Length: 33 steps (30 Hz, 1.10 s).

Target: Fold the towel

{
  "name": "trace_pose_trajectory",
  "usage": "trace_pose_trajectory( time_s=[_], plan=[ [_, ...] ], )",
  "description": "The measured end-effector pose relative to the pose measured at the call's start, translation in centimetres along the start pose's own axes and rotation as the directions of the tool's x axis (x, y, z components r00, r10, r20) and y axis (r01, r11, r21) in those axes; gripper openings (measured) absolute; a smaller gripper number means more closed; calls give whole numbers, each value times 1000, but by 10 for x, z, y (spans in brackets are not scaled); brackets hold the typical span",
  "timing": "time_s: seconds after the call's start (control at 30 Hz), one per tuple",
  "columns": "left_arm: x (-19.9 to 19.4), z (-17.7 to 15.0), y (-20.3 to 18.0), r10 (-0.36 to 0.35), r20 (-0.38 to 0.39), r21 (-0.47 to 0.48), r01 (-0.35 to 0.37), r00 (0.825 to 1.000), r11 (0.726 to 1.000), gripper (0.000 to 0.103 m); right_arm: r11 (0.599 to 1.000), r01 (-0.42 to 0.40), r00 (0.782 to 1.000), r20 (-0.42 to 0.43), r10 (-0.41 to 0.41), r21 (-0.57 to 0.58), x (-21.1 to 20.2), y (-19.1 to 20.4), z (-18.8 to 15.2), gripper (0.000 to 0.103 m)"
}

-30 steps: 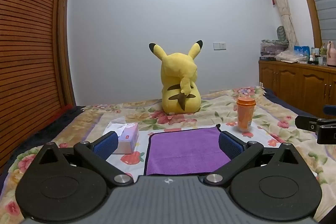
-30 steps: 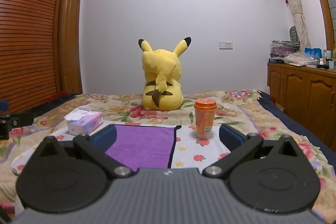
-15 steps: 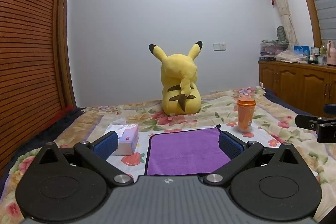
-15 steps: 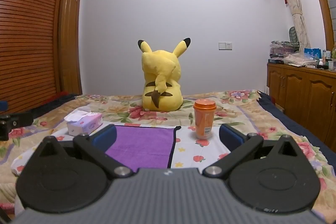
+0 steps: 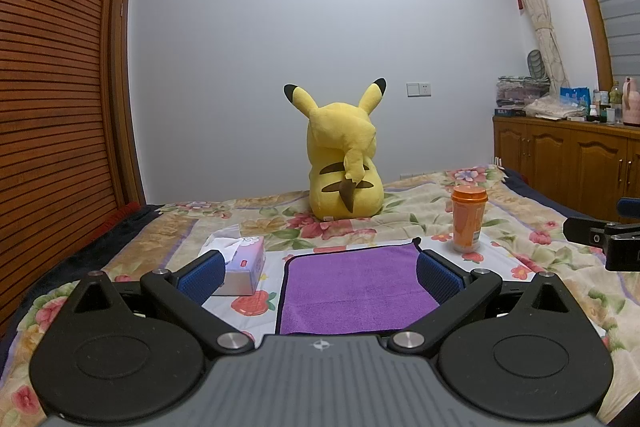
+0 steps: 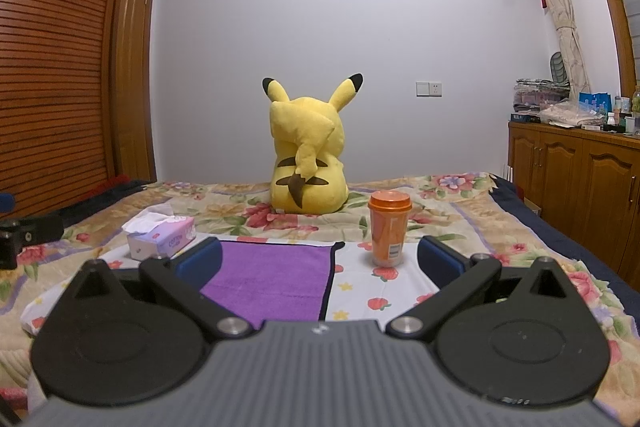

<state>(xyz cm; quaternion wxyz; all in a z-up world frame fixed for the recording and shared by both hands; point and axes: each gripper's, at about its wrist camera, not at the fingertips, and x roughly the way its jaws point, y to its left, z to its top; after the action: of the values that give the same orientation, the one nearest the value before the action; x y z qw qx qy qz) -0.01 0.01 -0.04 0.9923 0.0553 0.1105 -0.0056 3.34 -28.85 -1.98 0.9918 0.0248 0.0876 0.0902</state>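
Note:
A purple towel point(image 5: 356, 287) with a dark hem lies flat on a white strawberry-print cloth point(image 5: 256, 307) on the bed. My left gripper point(image 5: 318, 273) hovers above its near edge, open, with nothing between its blue pads. In the right wrist view the towel point(image 6: 272, 275) lies left of centre. My right gripper point(image 6: 318, 259) is open and empty above the towel's right edge. Each gripper shows at the edge of the other's view: the right gripper point(image 5: 608, 239) and the left gripper point(image 6: 24, 235).
A tissue box point(image 5: 240, 267) stands left of the towel and an orange cup point(image 5: 468, 219) to its right. A yellow plush toy point(image 5: 344, 163) sits behind on the floral bedspread. A slatted wooden wardrobe point(image 5: 52, 107) is at left, wooden cabinets point(image 5: 568, 167) at right.
Both views have shifted only very slightly; the towel and the other objects have not moved, and both grippers remain open.

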Motion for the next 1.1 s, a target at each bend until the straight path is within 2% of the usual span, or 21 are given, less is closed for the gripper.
trace_pose_trajectory(
  time_s=[1.1],
  plan=[
    [1,2,5,2,-4,3,-1,1000,1000,103,1000,0,1000,3,0,2,0,0,1,103]
  ],
)
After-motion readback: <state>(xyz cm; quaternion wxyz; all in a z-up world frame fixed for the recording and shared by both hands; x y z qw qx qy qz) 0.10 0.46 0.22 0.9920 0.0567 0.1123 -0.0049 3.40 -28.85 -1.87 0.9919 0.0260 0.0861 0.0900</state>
